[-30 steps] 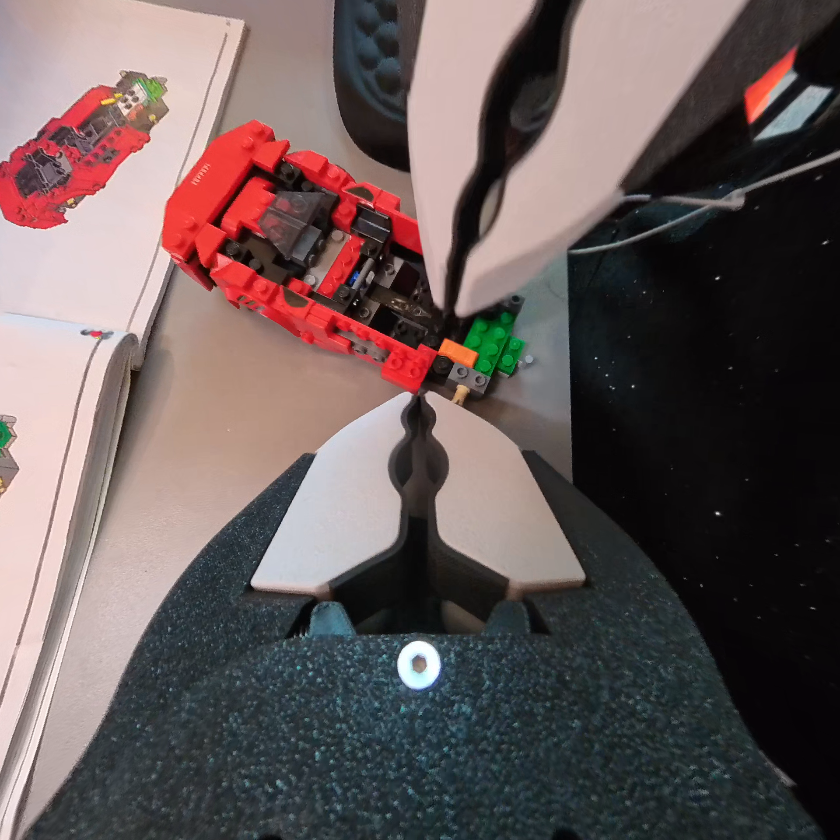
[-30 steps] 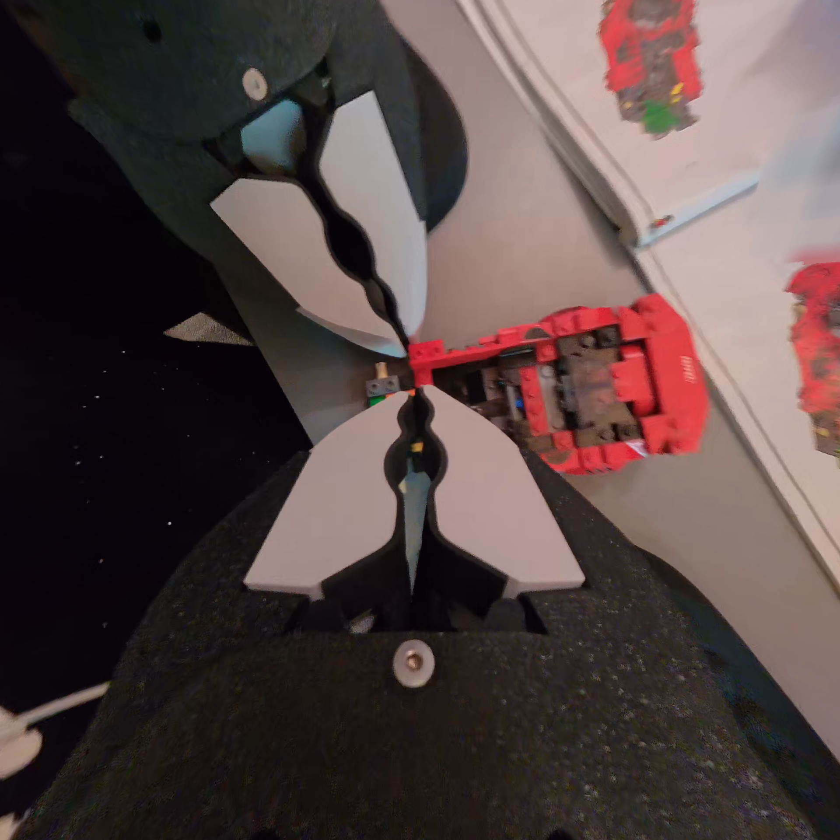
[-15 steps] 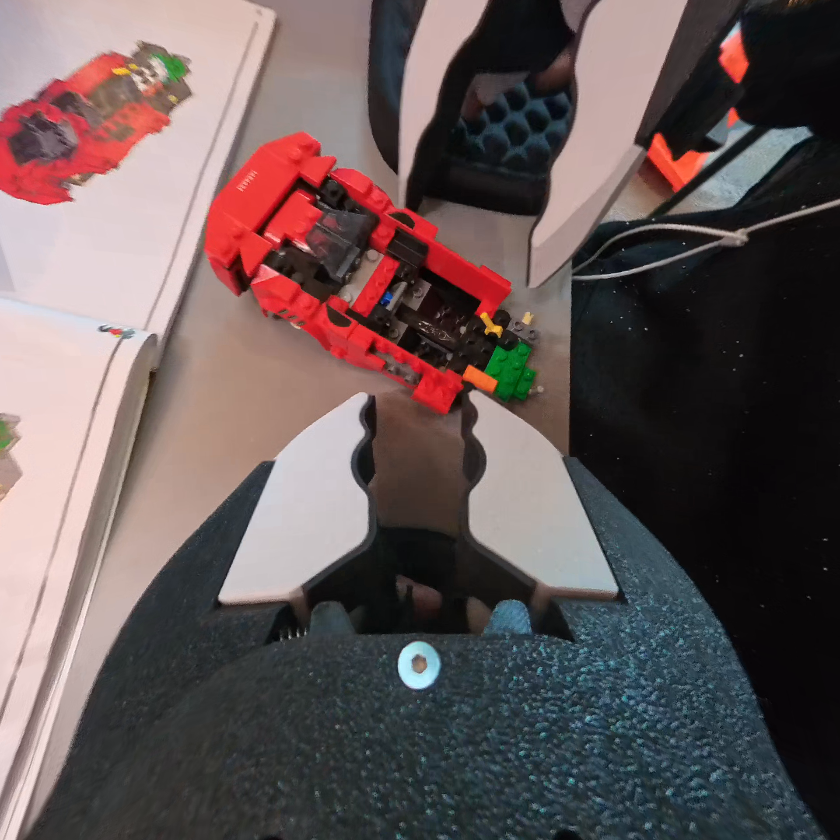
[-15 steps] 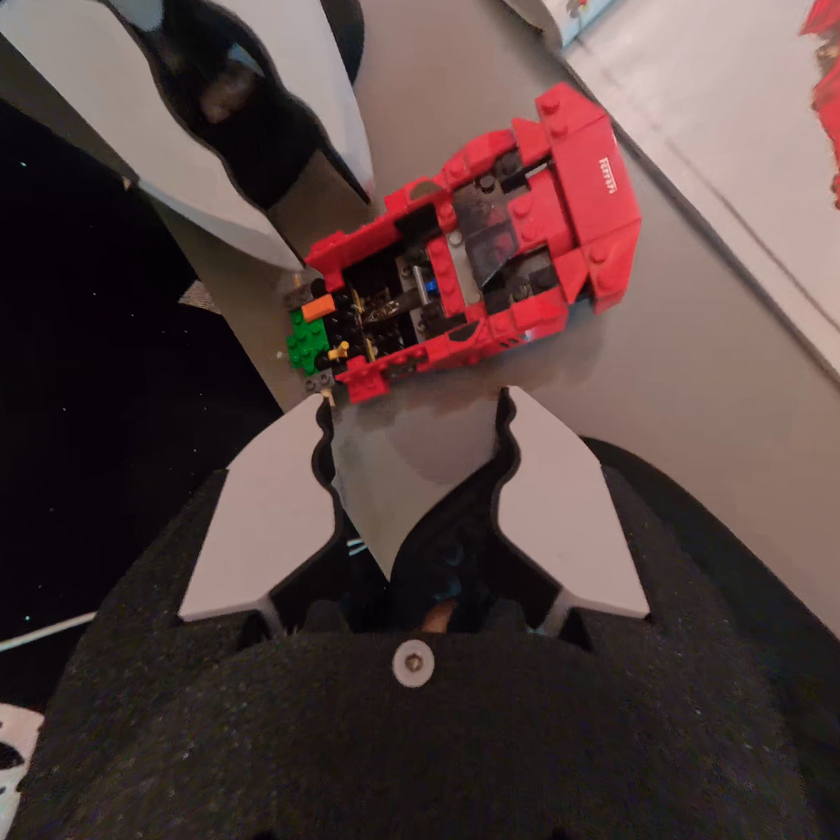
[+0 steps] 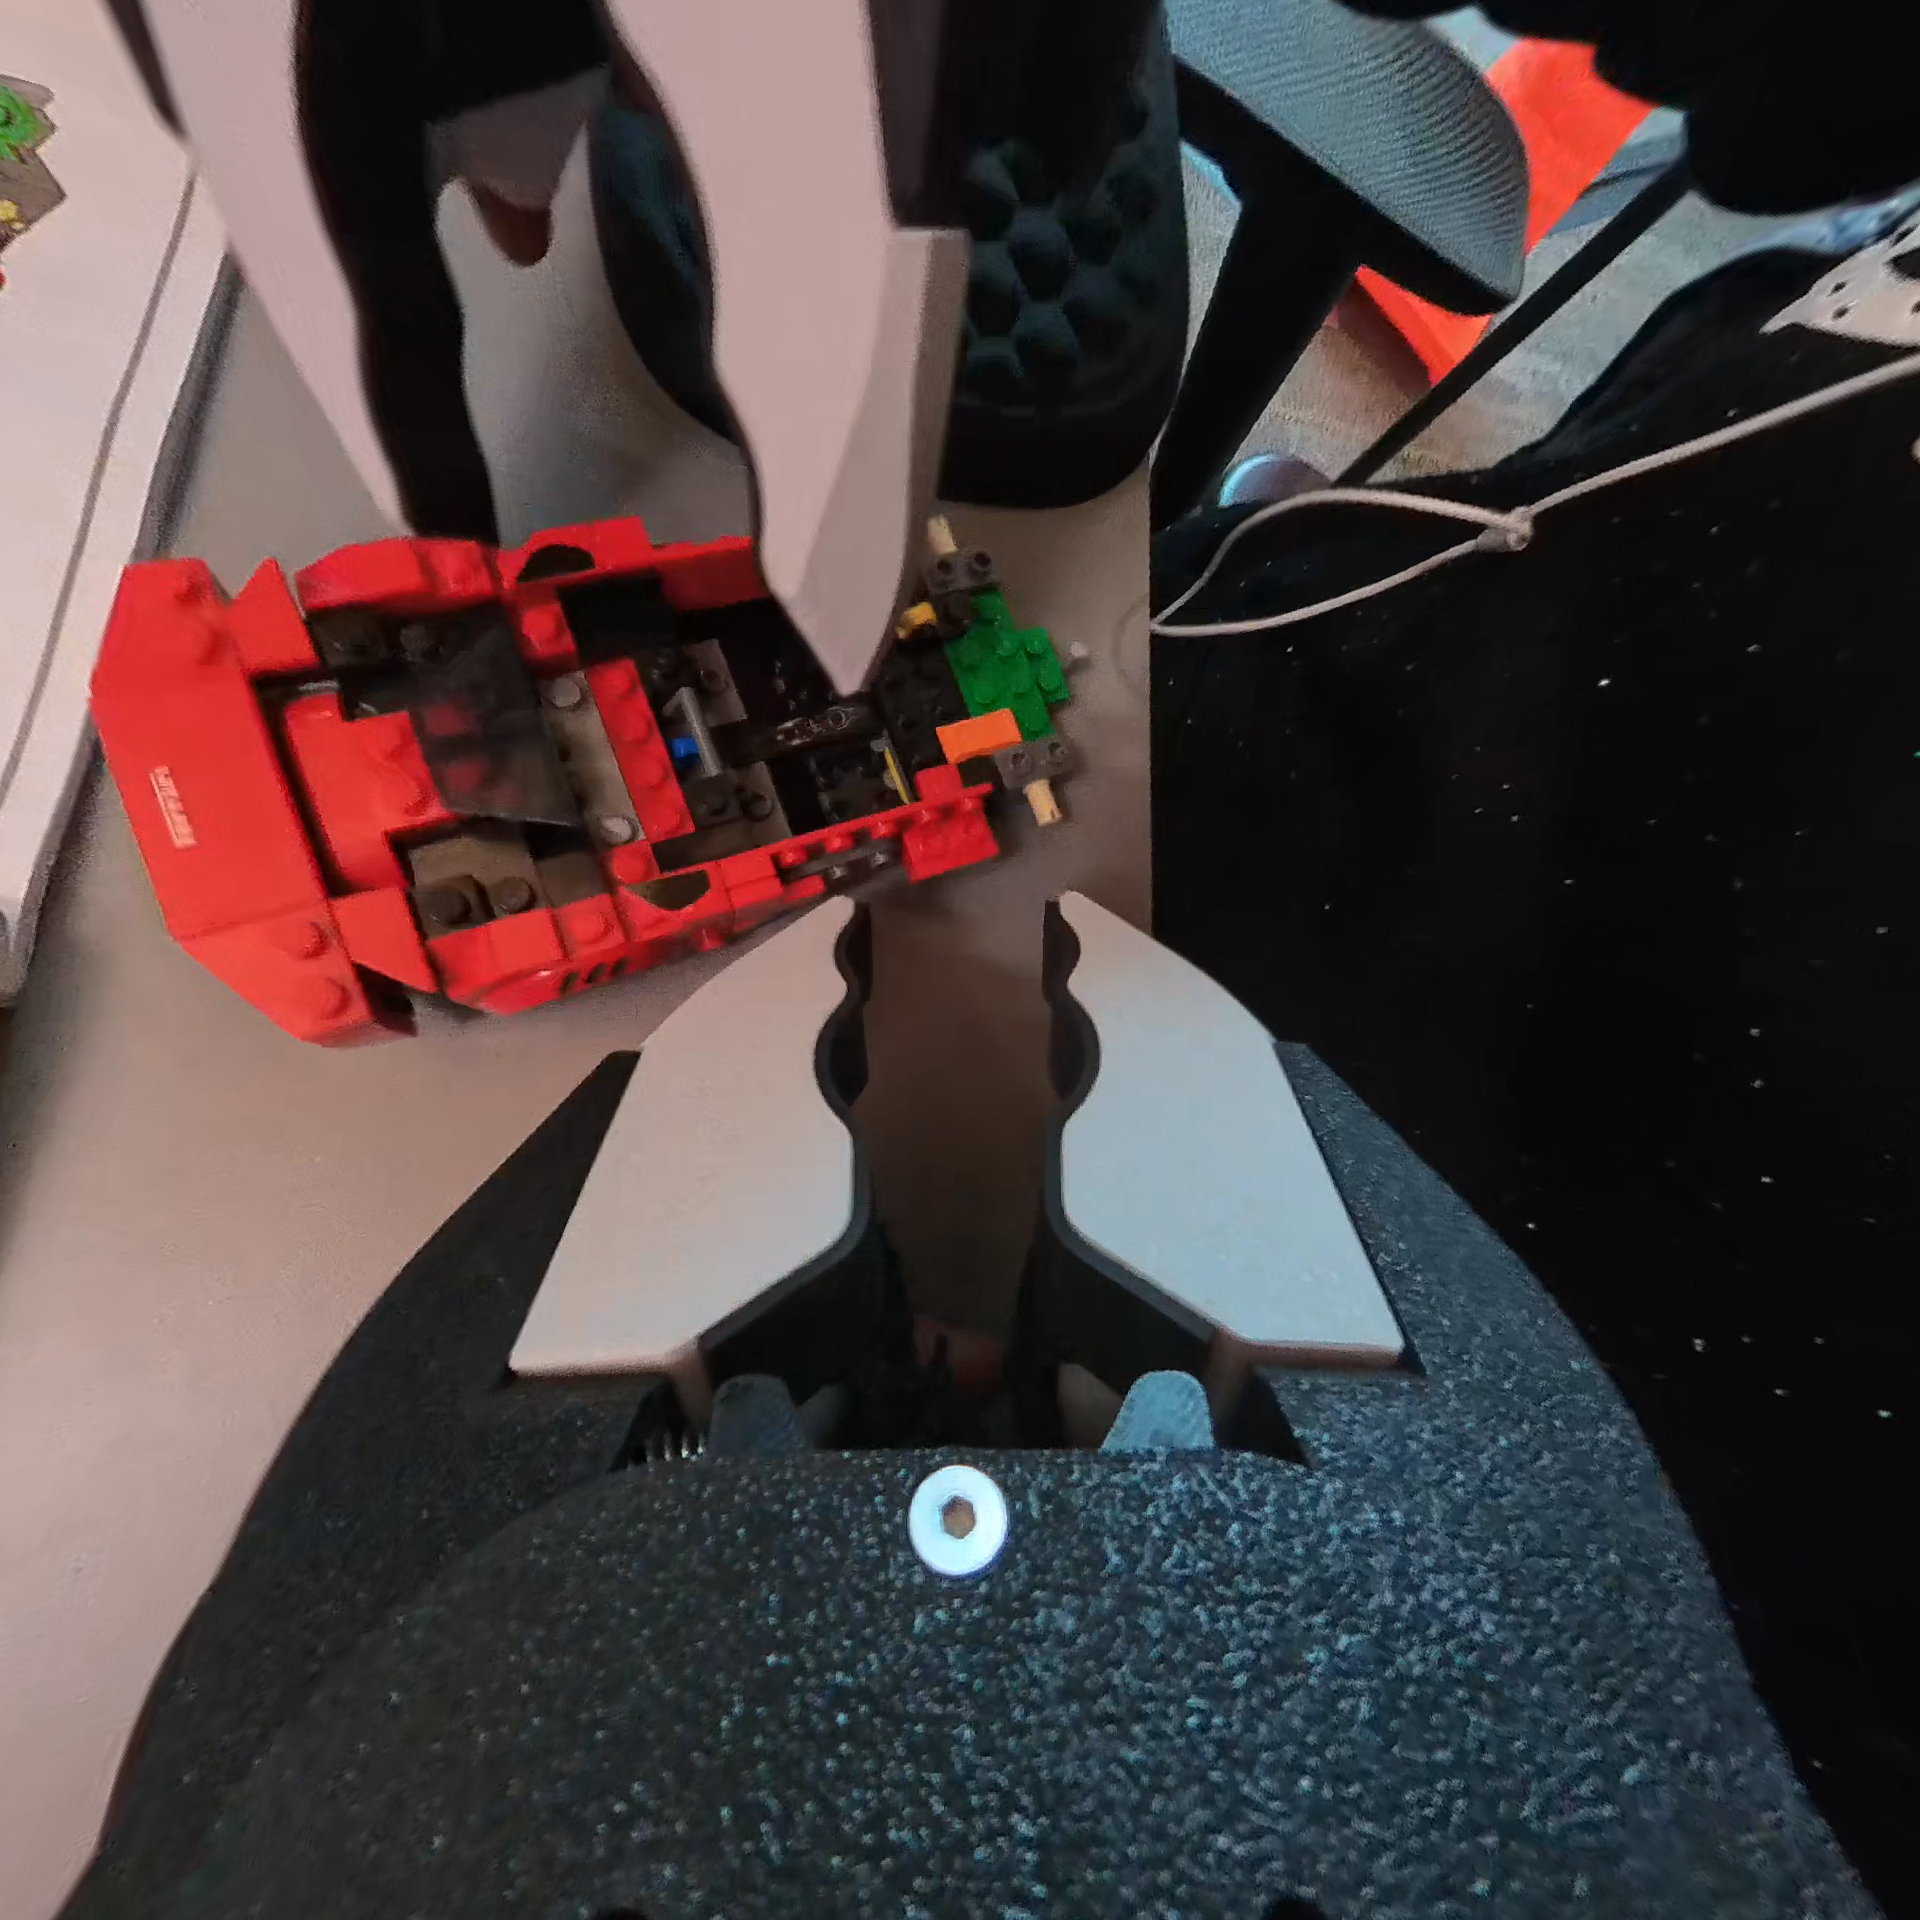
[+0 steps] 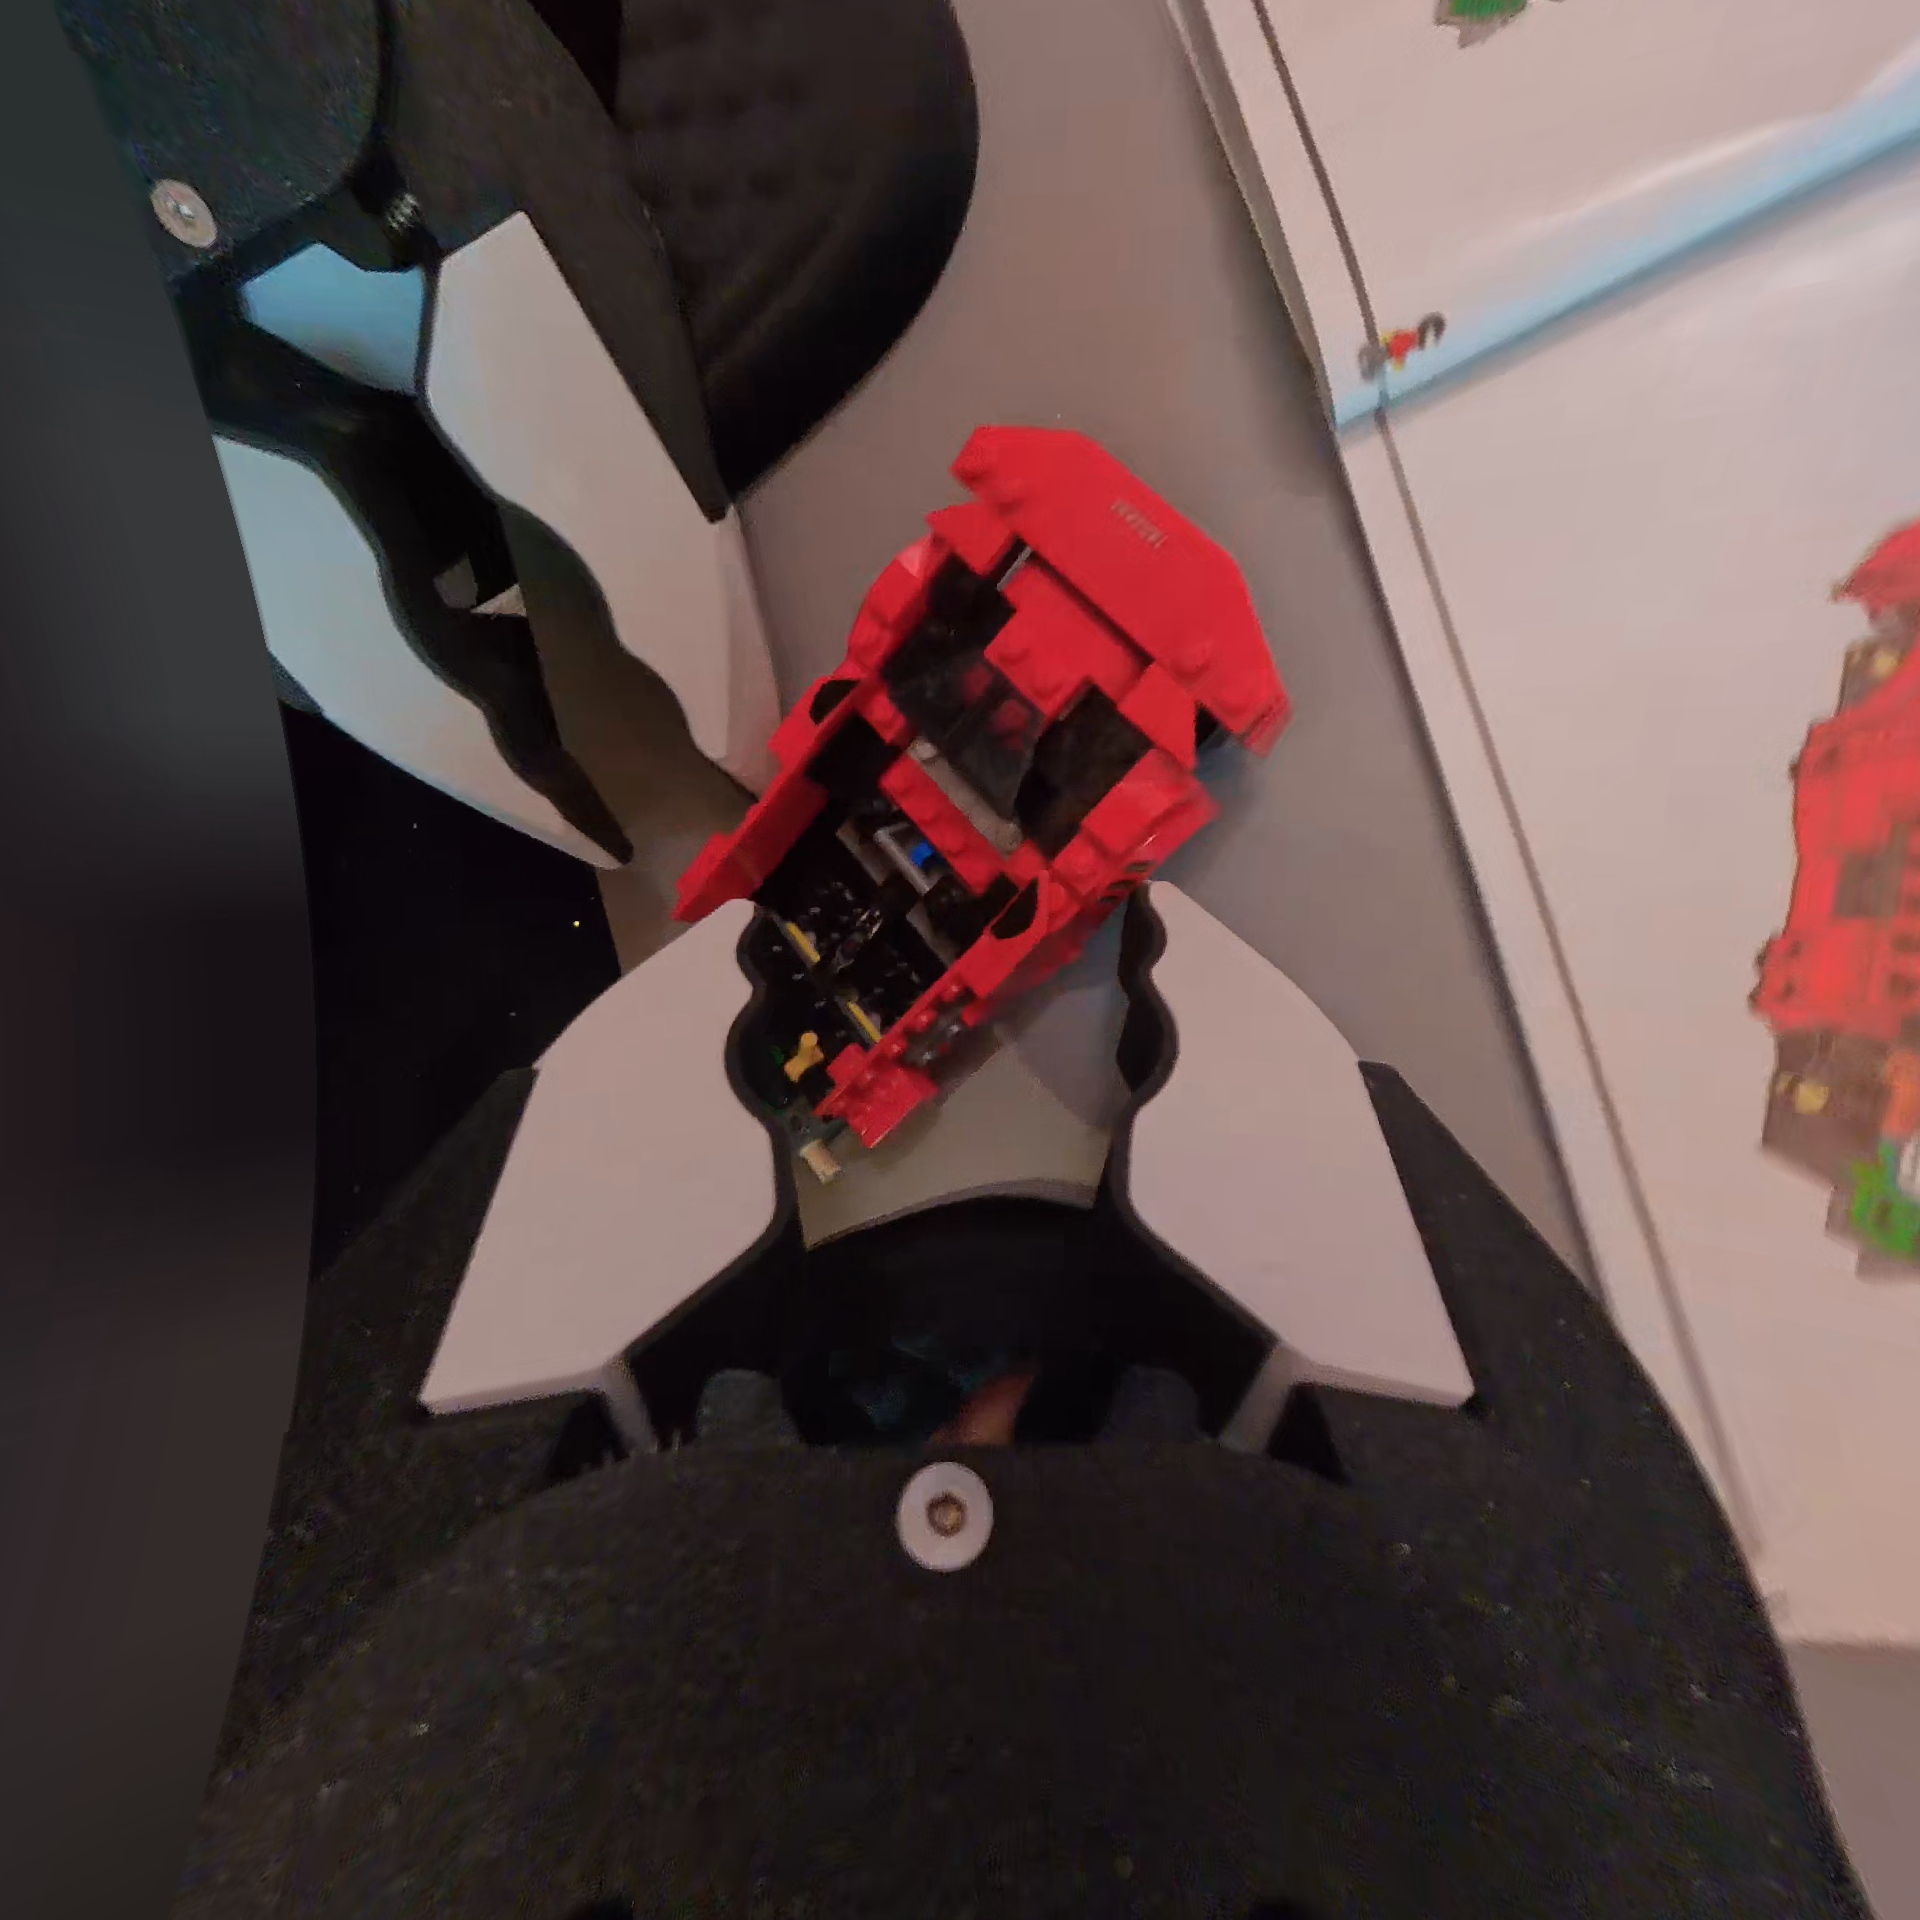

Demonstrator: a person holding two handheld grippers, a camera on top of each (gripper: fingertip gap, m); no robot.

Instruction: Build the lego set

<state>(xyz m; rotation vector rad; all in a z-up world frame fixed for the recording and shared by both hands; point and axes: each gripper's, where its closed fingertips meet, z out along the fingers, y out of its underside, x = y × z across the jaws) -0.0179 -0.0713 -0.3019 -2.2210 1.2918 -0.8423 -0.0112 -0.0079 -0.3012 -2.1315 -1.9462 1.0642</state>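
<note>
The red lego car (image 5: pixel 468 769) lies on the grey table, with a green plate (image 5: pixel 1003 665) and an orange piece (image 5: pixel 977 736) at its open rear. My left gripper (image 5: pixel 956 914) is open and empty, its tips just short of the car's rear side. My right gripper (image 6: pixel 940 904) is open, with the car's rear end (image 6: pixel 873 1039) between its fingers. In the left wrist view, one of its fingers (image 5: pixel 831 468) reaches down over the car's black interior. I cannot tell whether it touches. The left gripper also shows in the right wrist view (image 6: pixel 686 821), beside the car.
The open instruction booklet (image 6: pixel 1662 727) lies beyond the car's nose and also shows in the left wrist view (image 5: pixel 73 416). A black cloth (image 5: pixel 1558 1039) lies past the table edge near the car's rear. A black honeycomb-textured object (image 5: pixel 1049 260) and a thin string (image 5: pixel 1351 520) are behind.
Both grippers were shut at the car's rear a second ago and have opened. The car has turned on the table. My right gripper has moved so that its fingers straddle the rear.
</note>
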